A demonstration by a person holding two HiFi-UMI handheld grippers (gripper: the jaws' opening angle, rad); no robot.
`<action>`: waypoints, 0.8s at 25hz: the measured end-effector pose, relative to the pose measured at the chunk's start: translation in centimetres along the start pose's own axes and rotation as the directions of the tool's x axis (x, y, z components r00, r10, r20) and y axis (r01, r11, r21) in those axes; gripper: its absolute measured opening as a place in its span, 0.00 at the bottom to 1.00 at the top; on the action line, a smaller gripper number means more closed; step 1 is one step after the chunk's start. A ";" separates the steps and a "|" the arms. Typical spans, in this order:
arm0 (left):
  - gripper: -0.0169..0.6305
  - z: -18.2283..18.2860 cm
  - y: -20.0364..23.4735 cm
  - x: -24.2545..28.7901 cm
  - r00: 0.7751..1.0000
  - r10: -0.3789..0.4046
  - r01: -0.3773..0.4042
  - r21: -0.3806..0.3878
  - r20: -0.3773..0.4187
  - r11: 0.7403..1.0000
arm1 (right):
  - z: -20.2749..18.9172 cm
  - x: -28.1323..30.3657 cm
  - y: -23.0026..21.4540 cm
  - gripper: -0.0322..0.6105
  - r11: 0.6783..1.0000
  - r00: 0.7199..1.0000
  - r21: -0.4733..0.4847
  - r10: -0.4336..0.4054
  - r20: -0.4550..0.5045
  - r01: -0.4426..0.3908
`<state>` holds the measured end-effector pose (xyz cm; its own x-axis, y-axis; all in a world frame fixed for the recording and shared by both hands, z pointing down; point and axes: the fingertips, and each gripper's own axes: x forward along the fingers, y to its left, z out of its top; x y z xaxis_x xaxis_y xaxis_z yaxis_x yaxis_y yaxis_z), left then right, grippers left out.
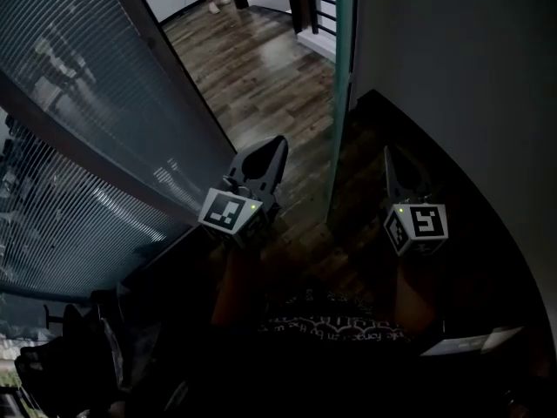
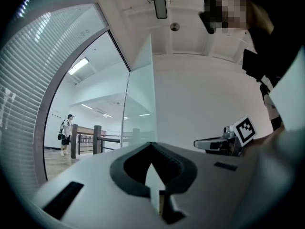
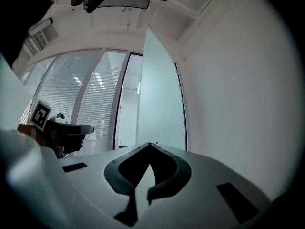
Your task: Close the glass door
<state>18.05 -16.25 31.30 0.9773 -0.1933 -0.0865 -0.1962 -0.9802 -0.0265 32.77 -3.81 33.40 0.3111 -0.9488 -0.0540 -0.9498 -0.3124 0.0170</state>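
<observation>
**Both jaws clenched, door edge between them**

Your left gripper (image 1: 278, 144) is held forward on the left side of the glass door (image 1: 339, 103), its tips pointing far and slightly right. Its jaws are pressed together at the tips and hold nothing. Your right gripper (image 1: 389, 153) is level with it on the door's right side, pointing far, its jaws likewise clenched and empty. Neither gripper touches the glass.

The door stands open with its thin edge toward you, between the two grippers. Each gripper's cube (image 1: 231, 212) carries a black-and-white square marker. The pale lettering (image 1: 331, 320) near you is too dim to read.

Left of the door, the wood floor (image 1: 261, 50) runs far to a railing (image 1: 322, 7). Blinds (image 1: 78, 129) close off the left and a white wall (image 1: 452, 59) the right.
</observation>
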 end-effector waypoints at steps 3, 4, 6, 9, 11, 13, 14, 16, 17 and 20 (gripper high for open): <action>0.03 -0.3 2.0 1.2 1.000 -0.005 0.005 -0.005 -0.007 1.000 | 0.0 2.3 -0.4 0.05 1.000 1.000 0.004 -0.012 0.003 0.012; 0.03 -0.4 2.4 1.6 1.000 -0.010 0.010 -0.005 -0.008 1.000 | -0.1 2.8 -0.5 0.05 1.000 1.000 0.006 -0.017 0.003 0.017; 0.03 -0.5 3.1 2.2 1.000 -0.018 0.018 -0.002 -0.008 1.000 | -0.2 3.6 -0.7 0.05 1.000 1.000 0.008 -0.028 0.006 0.028; 0.03 -0.6 4.3 3.2 1.000 -0.018 0.018 0.000 -0.005 1.000 | -0.3 5.0 -1.0 0.05 1.000 1.000 0.004 -0.030 0.007 0.030; 0.03 -0.7 4.8 3.8 1.000 -0.019 0.019 0.001 -0.005 1.000 | -0.3 5.8 -1.3 0.05 1.000 1.000 0.002 -0.028 0.005 0.028; 0.03 -0.9 5.3 4.2 1.000 -0.019 0.019 0.004 -0.010 1.000 | -0.4 6.5 -1.6 0.05 1.000 1.000 0.004 -0.026 0.004 0.026; 0.03 -0.9 5.5 4.5 1.000 -0.015 0.015 0.005 -0.013 1.000 | -0.5 6.8 -1.7 0.05 1.000 1.000 0.005 -0.024 0.003 0.024; 0.03 -1.0 6.0 4.9 1.000 -0.003 0.003 0.004 -0.017 1.000 | -0.6 7.6 -2.0 0.05 1.000 1.000 0.009 -0.016 0.001 0.016; 0.03 -1.0 6.3 5.1 1.000 0.004 -0.004 0.005 -0.018 1.000 | -0.7 8.0 -2.2 0.05 1.000 1.000 0.011 -0.012 0.001 0.012; 0.03 -1.0 7.0 6.0 1.000 0.023 -0.023 0.012 -0.018 1.000 | -0.6 9.6 -3.1 0.05 1.000 1.000 0.015 0.002 0.005 -0.002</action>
<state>22.64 -24.30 31.57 0.9738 -0.2165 -0.0694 -0.2194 -0.9750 -0.0365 38.73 -11.94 33.42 0.3091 -0.9492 -0.0589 -0.9508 -0.3098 0.0022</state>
